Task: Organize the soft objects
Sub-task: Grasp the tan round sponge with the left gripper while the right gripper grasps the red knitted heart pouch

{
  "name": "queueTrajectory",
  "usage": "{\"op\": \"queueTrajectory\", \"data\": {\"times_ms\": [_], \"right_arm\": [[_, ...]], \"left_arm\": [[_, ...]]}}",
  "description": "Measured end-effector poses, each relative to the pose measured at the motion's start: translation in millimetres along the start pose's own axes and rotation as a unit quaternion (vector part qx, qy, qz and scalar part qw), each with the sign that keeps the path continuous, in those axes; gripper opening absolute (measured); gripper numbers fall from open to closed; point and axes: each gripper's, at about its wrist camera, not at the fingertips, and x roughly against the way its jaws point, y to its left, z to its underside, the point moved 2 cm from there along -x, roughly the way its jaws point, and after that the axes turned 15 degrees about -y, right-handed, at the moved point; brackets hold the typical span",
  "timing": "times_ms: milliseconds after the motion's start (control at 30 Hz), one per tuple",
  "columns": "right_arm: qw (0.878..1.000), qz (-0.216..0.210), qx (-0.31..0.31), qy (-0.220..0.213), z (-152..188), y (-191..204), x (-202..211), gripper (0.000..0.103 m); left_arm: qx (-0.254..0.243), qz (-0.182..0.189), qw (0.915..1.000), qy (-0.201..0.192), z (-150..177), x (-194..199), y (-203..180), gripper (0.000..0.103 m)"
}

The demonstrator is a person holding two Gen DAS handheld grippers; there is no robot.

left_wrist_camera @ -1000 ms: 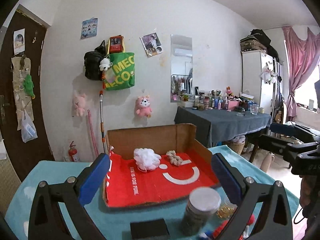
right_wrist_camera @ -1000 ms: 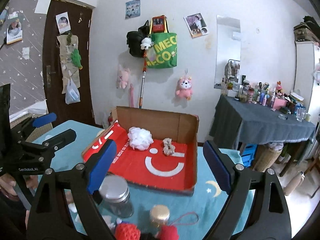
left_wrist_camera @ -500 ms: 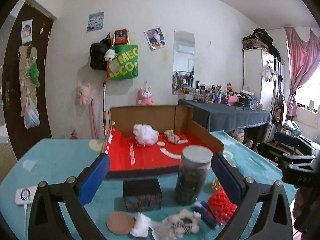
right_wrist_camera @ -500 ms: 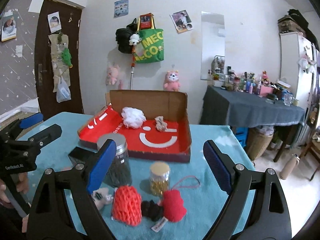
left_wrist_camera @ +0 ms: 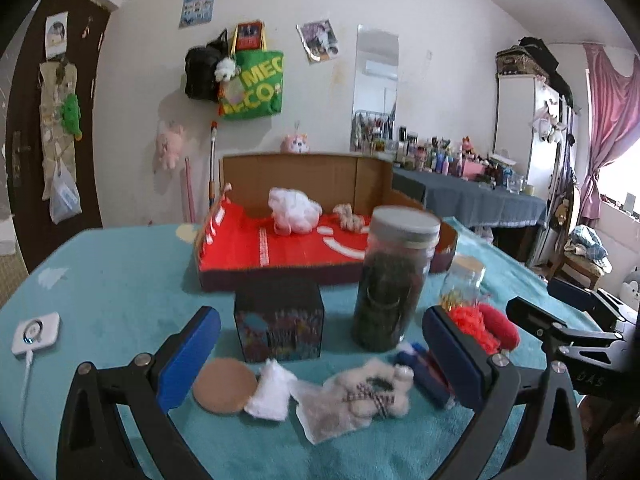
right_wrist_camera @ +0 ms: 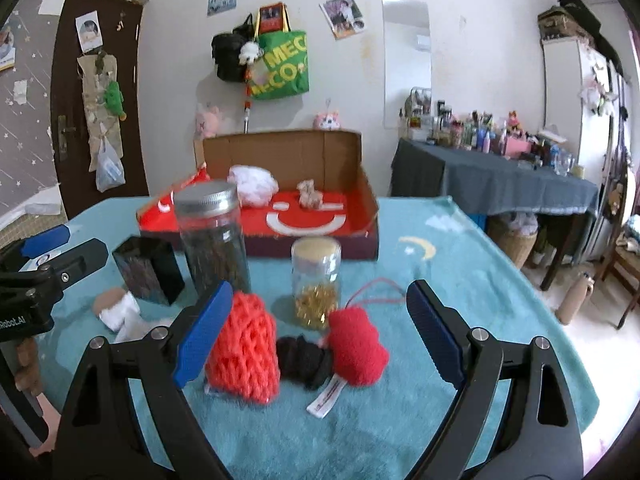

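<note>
Left gripper (left_wrist_camera: 320, 354) wide open, holding nothing; white plush (left_wrist_camera: 370, 394) between jaws, near right pad. Box (left_wrist_camera: 278, 322) and tall jar (left_wrist_camera: 394, 276) at 12 o'clock, narrow gap between them.

Right gripper (right_wrist_camera: 318, 332) wide open, empty; orange knit (right_wrist_camera: 244, 350) touching left pad, black scrunchie (right_wrist_camera: 304, 362) and red plush (right_wrist_camera: 356, 350) between jaws. Tray (right_wrist_camera: 372, 216) at 12, white puff (right_wrist_camera: 252, 180) inside. Bare cloth (right_wrist_camera: 460, 264) at 2 o'clock.
</note>
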Motion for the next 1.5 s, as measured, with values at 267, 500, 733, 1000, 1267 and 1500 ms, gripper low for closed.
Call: {"op": "queueTrajectory", "data": {"times_ms": [267, 500, 733, 1000, 1267, 1500], "right_arm": [[0.999, 0.001, -0.008, 0.034, 20.7, -2.6, -9.9, 0.089], [0.998, 0.004, -0.024, 0.055, 26.1, -13.1, -18.3, 0.089], [0.996, 0.008, -0.046, 0.075, 29.2, -29.8, -28.3, 0.089], [0.991, -0.007, -0.091, 0.096, 28.1, -54.9, -38.4, 0.089], [0.98, -0.018, -0.147, 0.132, 32.7, -83.0, -53.2, 0.089], [0.976, -0.036, -0.154, 0.151, 36.4, -80.4, -61.3, 0.085]], "left_arm": [[0.001, -0.002, 0.9992, 0.041, 20.7, -12.5, 2.8, 0.103], [0.001, -0.01, 0.9978, 0.065, 25.1, -22.2, 14.2, 0.103], [0.008, -0.019, 0.9954, 0.093, 26.4, -28.5, 37.4, 0.103], [0.014, -0.027, 0.9919, 0.124, 26.2, -36.2, 69.5, 0.103], [0.002, -0.024, 0.9862, 0.164, 33.7, -44.2, 92.8, 0.099], [-0.026, -0.007, 0.9799, 0.198, 40.8, -44.1, 97.9, 0.099]]}}
